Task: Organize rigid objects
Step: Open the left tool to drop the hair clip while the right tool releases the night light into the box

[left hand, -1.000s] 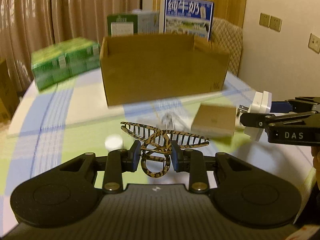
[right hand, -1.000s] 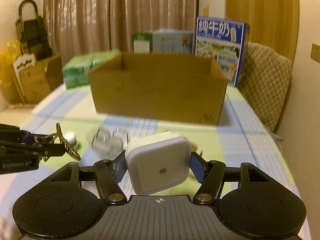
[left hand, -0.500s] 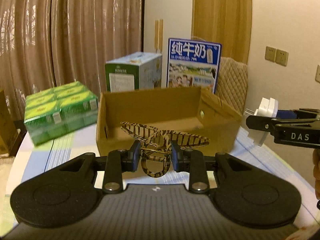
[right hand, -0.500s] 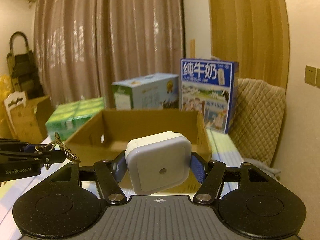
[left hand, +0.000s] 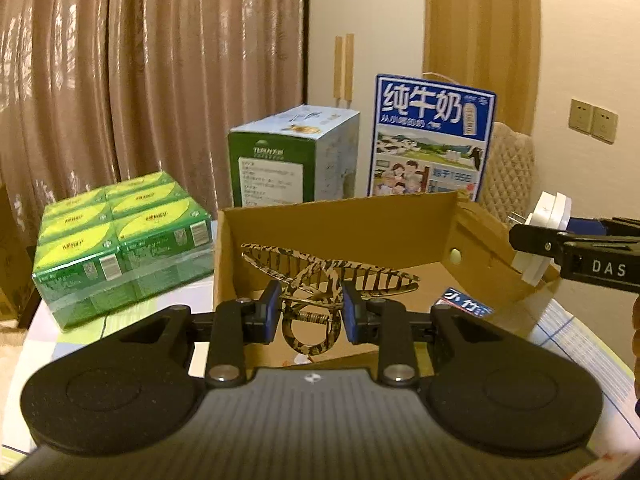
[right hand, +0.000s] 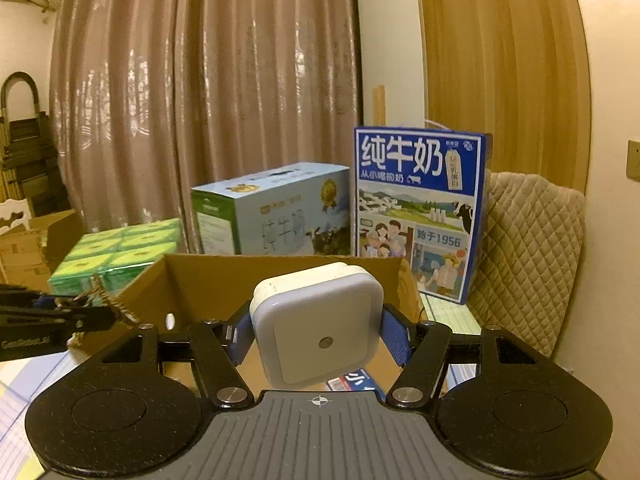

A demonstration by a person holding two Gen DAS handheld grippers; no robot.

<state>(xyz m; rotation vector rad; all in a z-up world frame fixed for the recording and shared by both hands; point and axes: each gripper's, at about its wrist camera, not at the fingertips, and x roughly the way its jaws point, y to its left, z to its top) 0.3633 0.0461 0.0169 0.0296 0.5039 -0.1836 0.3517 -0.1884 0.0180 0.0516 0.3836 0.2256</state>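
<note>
Got my left gripper (left hand: 309, 312) pinching the tiger-striped plastic claw hair clip (left hand: 320, 280), held up over the near edge of the open brown cardboard box (left hand: 340, 224). My right gripper (right hand: 316, 334) squeezes a white square plug-in night light (right hand: 318, 326), over the box's right side

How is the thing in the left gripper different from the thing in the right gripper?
The left gripper holds a hair claw clip: brown tiger-striped, open toothed prongs, spring ring. The right gripper holds a plug-in night light: plain white, solid, square with rounded corners.
The clip is thin and see-through between its teeth; the night light is a closed block with metal prongs behind.
Both are clamped between blue pads, held over the cardboard box.
</note>
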